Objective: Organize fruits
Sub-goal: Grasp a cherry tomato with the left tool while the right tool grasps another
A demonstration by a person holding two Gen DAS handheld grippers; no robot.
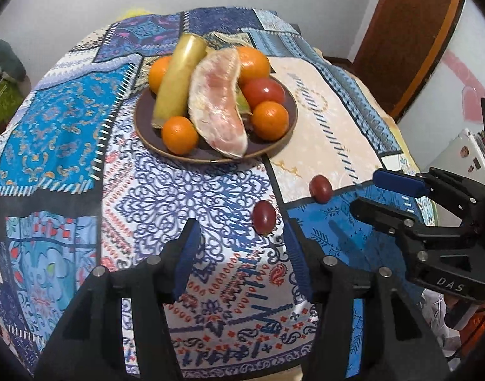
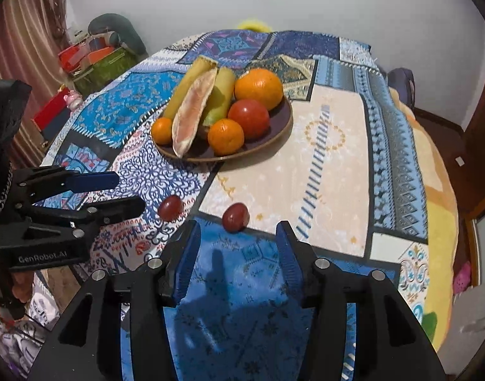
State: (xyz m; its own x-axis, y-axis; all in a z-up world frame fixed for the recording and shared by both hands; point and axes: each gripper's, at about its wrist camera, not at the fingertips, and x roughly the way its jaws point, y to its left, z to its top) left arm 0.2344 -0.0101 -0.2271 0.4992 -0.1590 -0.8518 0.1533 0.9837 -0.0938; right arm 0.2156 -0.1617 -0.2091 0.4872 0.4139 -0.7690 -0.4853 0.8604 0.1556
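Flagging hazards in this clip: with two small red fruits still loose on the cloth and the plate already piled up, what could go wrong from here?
1. The small red fruits are round and could roll off the near table edge if an open gripper nudges them.
2. The plate is crowded; an added fruit may roll off or dislodge an orange.
3. The left gripper and right gripper sit close and could collide.

green fruit [image 1: 242, 103] mostly hidden under pomelo wedge [image 1: 217, 101]
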